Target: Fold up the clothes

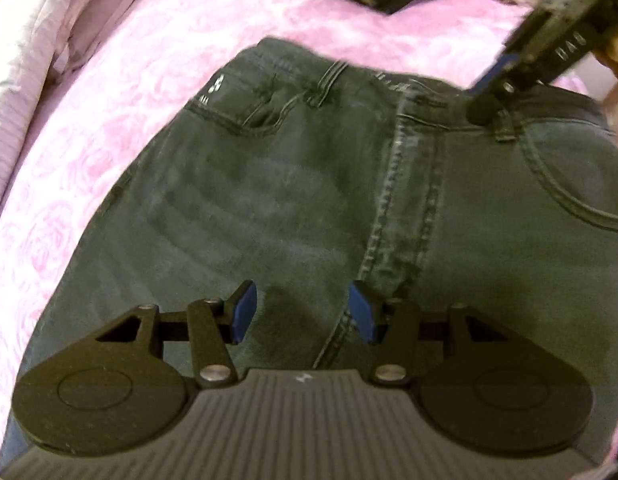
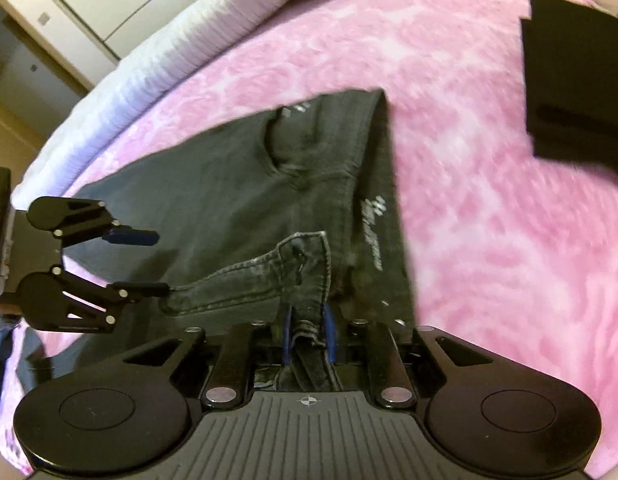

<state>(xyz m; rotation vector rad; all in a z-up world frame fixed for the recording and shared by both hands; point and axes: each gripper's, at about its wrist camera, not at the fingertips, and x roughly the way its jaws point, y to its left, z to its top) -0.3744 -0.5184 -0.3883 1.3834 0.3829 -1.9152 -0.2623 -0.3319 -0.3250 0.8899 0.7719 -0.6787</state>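
My right fingers (image 2: pixel 309 340) pinched a fold of the faded charcoal denim jeans (image 2: pixel 245 184) at the waistband. My left fingers (image 1: pixel 303 312) hovered half-open over the jeans' seamed front, gripping nothing. The jeans lay flat on a fuzzy pink rose-patterned bedspread (image 2: pixel 489 240); their white waistband lettering was unreadable. A folded black garment (image 2: pixel 577 92) lay well apart.

The jeans (image 1: pixel 293 200) run off the left wrist view's lower edge — legs unseen. The black folded garment (image 2: pixel 581 92) is cut by the frame edge — its kind unclear.
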